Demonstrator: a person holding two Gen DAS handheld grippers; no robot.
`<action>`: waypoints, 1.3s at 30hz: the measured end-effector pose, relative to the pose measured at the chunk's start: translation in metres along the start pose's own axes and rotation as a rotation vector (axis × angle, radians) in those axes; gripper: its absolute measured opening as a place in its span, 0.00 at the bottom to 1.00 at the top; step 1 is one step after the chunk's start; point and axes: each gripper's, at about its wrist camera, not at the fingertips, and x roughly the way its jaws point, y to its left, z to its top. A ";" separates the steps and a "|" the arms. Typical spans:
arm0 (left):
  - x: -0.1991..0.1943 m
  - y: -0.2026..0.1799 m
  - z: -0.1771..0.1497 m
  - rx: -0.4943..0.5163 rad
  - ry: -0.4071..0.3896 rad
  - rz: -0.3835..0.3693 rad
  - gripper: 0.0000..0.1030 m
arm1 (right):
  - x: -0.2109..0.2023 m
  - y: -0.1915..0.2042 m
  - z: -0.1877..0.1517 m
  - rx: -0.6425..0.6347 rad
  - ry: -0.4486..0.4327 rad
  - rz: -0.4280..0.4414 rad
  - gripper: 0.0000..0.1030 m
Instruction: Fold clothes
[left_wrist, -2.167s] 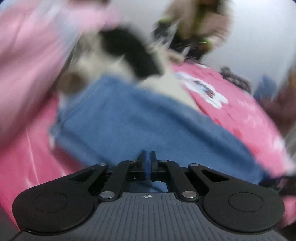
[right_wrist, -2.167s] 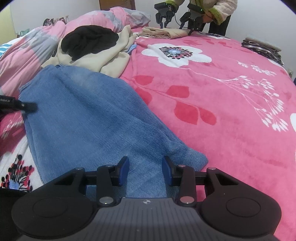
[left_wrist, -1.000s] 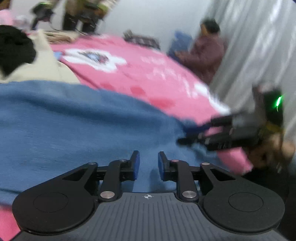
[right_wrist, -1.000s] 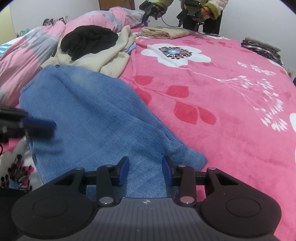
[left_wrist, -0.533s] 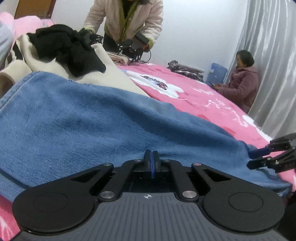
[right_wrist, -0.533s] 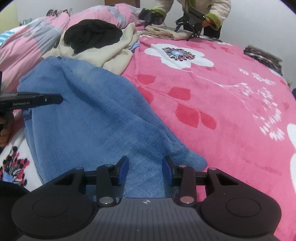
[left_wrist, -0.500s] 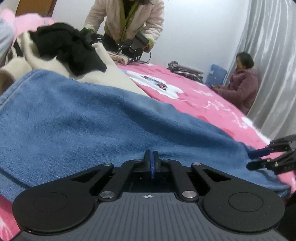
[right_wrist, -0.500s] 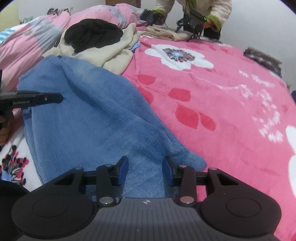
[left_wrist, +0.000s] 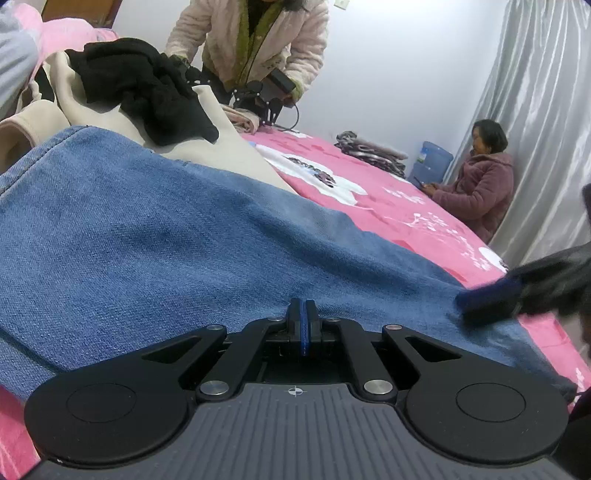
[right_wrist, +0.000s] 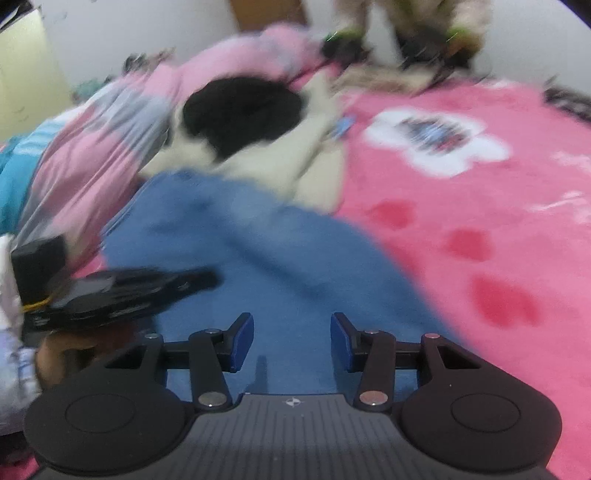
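Blue jeans (left_wrist: 177, 236) lie spread on the pink bed. My left gripper (left_wrist: 303, 317) is shut on the near edge of the jeans. In the right wrist view the jeans (right_wrist: 280, 266) lie under my right gripper (right_wrist: 291, 341), which is open and empty just above the cloth. The left gripper shows there at the left (right_wrist: 207, 278), and the right gripper's blurred tip shows in the left wrist view (left_wrist: 491, 295) at the jeans' right edge.
A cream garment (left_wrist: 221, 140) with a black one (left_wrist: 147, 88) on it lies beyond the jeans. A pink floral bedspread (right_wrist: 480, 206) covers the bed. A person in a light coat (left_wrist: 258, 44) works at the far side; another sits by the curtain (left_wrist: 480, 188).
My right gripper has moved forward over the jeans toward the left gripper, and its view is blurred. My left gripper closed on the jeans' edge and stays shut.
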 end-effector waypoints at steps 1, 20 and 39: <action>0.000 0.000 0.000 0.001 0.000 0.000 0.05 | 0.008 0.004 -0.002 -0.037 0.038 -0.032 0.47; 0.001 0.002 -0.002 -0.011 -0.005 -0.012 0.05 | -0.042 -0.006 -0.032 -0.196 0.117 -0.225 0.50; 0.001 0.002 -0.001 -0.017 -0.005 -0.025 0.05 | -0.041 -0.022 -0.065 -0.330 0.216 -0.231 0.57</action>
